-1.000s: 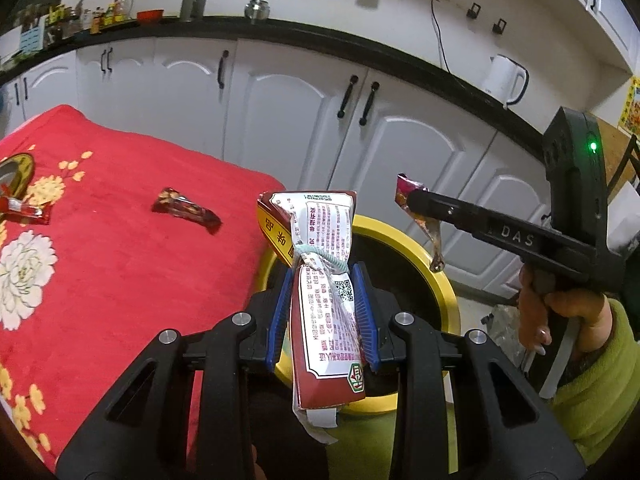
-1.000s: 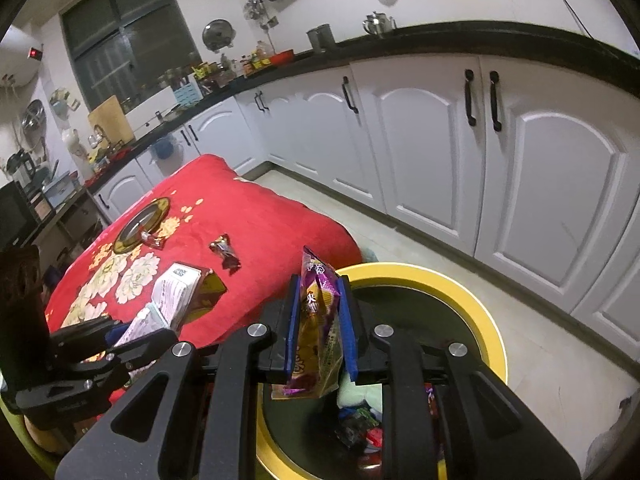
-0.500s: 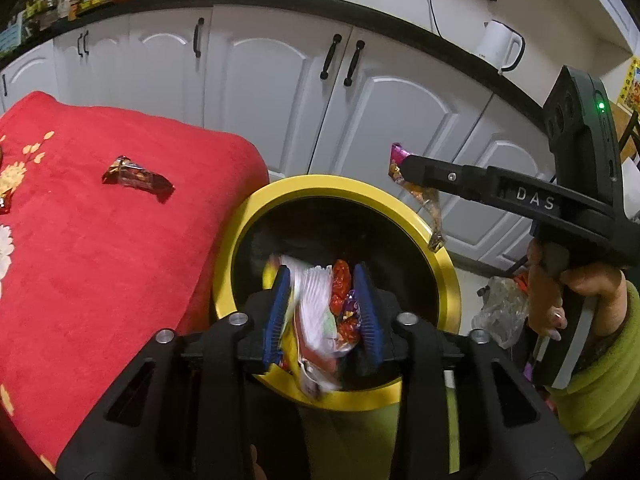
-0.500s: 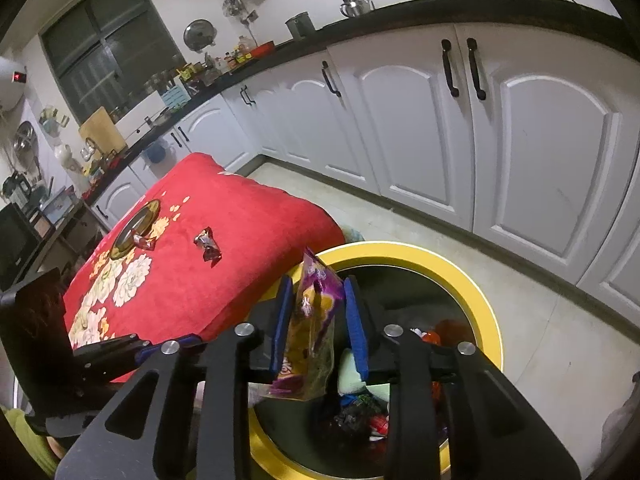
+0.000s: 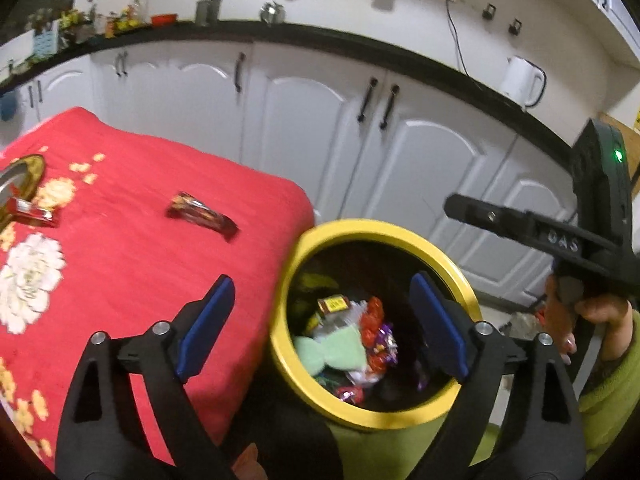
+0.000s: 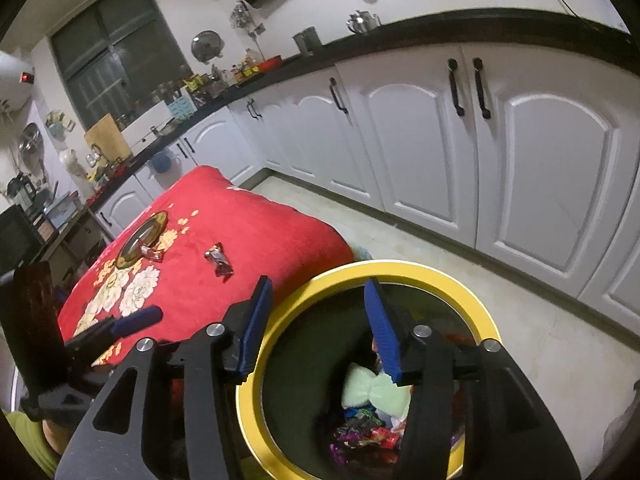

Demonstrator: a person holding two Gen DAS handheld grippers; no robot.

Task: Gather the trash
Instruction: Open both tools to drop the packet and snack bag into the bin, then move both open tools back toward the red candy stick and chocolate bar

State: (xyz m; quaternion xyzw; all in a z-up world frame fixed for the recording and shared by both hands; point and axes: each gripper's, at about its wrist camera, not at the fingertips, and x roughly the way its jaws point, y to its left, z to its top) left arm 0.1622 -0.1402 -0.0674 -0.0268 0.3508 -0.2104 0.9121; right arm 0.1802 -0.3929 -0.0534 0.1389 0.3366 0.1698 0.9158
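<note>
- Currently, left gripper [image 5: 324,316]: jaws wide, holding nothing, above the yellow-rimmed bin [image 5: 404,414].
- Right gripper [image 6: 318,320]: jaws wide, empty, over the same bin.
- Wrappers [image 5: 374,336] lie inside the bin.
- One dark wrapper [image 5: 202,214] lies near the red table's [image 5: 120,264] far edge.

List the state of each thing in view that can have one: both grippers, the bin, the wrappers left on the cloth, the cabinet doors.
left gripper: jaws wide open, empty, over the bin's edge
right gripper: jaws open, empty, above the bin
yellow-rimmed bin: uncovered, partly filled with wrappers
dark wrapper: lying on the red cloth, untouched
red wrapper: lying by the gold-rimmed plate
cabinet doors: shut
</note>
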